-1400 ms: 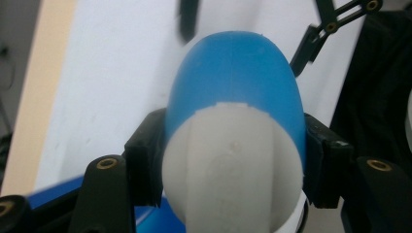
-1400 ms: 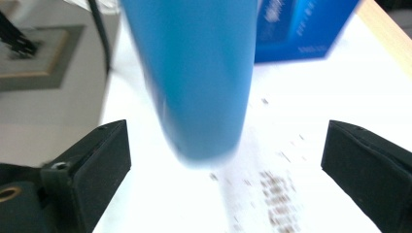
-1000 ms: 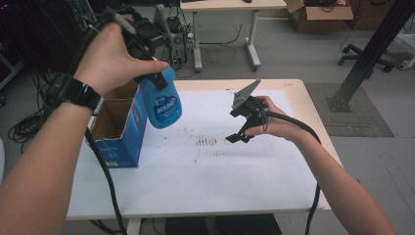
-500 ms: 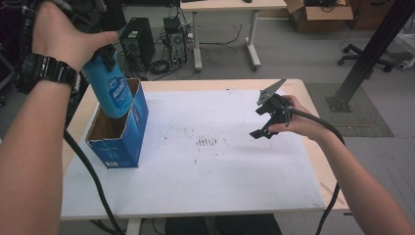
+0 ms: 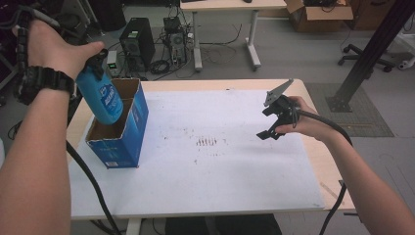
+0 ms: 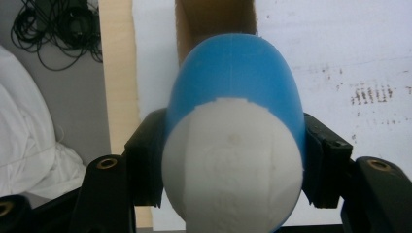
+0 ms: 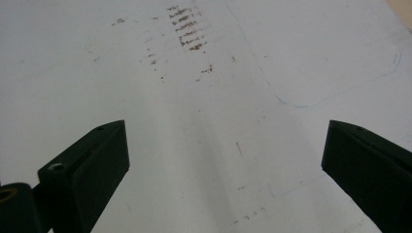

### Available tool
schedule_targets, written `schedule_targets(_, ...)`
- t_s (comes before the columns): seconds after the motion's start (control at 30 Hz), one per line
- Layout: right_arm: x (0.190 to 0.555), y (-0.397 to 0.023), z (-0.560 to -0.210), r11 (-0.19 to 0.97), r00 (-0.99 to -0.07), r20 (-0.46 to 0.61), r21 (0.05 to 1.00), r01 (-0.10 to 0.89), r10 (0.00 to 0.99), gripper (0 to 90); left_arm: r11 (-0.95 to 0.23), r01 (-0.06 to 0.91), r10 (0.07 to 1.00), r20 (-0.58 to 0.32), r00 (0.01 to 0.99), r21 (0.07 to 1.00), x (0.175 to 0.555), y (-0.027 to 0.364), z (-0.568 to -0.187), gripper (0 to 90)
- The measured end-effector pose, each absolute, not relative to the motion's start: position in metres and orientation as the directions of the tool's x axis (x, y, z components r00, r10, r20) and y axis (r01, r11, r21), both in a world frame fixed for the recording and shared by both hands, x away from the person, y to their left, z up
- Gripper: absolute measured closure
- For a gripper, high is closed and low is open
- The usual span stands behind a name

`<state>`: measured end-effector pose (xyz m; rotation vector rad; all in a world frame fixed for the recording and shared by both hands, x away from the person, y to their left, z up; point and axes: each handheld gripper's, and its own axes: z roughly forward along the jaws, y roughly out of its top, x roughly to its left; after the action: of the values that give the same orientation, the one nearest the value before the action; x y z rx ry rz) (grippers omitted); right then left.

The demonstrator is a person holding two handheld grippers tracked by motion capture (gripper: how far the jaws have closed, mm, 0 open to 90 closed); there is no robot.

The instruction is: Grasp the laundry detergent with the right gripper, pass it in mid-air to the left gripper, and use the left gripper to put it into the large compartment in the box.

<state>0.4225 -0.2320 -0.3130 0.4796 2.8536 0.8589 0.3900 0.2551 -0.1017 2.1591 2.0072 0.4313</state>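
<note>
A blue spray bottle (image 5: pixel 105 98) with a white label hangs tilted over the open top of a blue cardboard box (image 5: pixel 125 132) at the table's left. My left gripper (image 5: pixel 96 58), mostly hidden under the hand, is shut on it. In the left gripper view the bottle (image 6: pixel 233 121) sits clamped between both jaws of the gripper (image 6: pixel 235 162), with the box's brown inside (image 6: pixel 214 19) beyond it. My right gripper (image 5: pixel 266 122) hovers open over the table's right side. Its jaws (image 7: pixel 223 165) stand wide apart above bare white sheet.
A white sheet (image 5: pixel 220 171) covers the wooden table, with small rust-coloured marks (image 5: pixel 209 142) near its middle. Those marks (image 7: pixel 187 29) lie ahead of the right gripper. Cables trail from both grippers. Behind the table are a computer tower (image 5: pixel 134 44) and another desk.
The left gripper carried the bottle leftward from beside the box to above its opening, then slightly lower. The right gripper drifted a little to the right, still open.
</note>
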Motion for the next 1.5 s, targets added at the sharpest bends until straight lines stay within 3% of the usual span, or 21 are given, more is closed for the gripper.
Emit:
schedule_targets(0.93,0.423,-0.234,-0.324,0.798,-0.946,-0.012,0.541,0.267,0.325,3.4,-0.047,0.975,0.998,0.058,0.036,0.215,0.411,0.271,-0.208,38.2)
schedule_targets(1.5,0.426,-0.233,-0.329,0.801,-0.947,-0.001,0.534,0.271,0.321,3.4,-0.052,0.984,0.997,0.062,0.042,0.168,0.418,0.271,-0.251,38.2)
